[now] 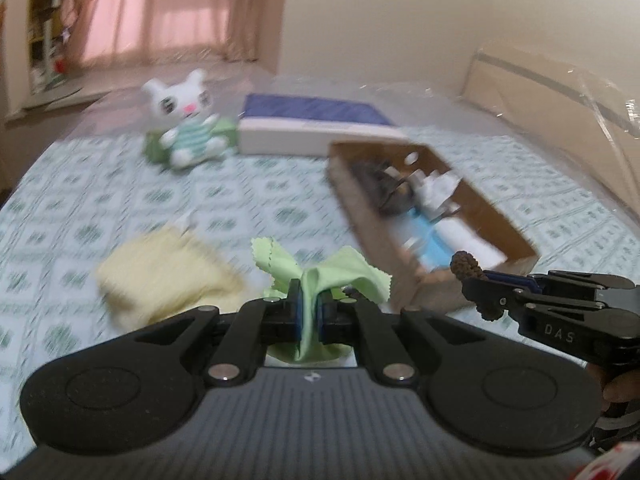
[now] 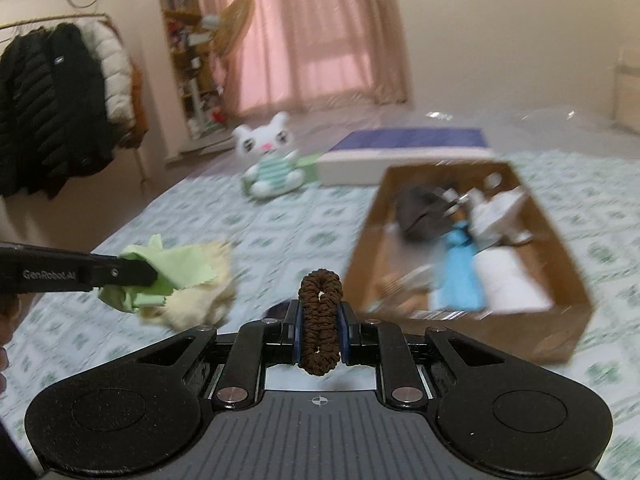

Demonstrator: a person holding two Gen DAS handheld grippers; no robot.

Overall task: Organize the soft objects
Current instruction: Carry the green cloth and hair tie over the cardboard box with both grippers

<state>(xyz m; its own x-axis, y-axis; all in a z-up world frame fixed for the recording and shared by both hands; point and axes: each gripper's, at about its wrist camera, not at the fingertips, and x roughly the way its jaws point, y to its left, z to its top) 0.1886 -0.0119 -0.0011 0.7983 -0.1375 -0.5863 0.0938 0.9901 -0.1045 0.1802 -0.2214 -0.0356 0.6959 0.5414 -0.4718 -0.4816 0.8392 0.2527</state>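
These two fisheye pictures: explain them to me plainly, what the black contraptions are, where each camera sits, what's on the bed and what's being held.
A person holds a pair of hand-held tongs in each hand, each with a camera looking along its fingers. The left tongs are shut on a light green cloth. The right tongs are shut on a brown scrunchie. On the patterned bedspread lie a cream towel, a white plush cat, a blue-topped box and a cardboard box of blurred odds and ends.

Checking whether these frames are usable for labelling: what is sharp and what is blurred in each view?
Left wrist view: green cloth in the jaws is sharp; the cardboard box and yellow towel are motion-smeared. Right wrist view: brown hair tie is crisp; the box and stuffed toy are blurred, edges bowed by fisheye.
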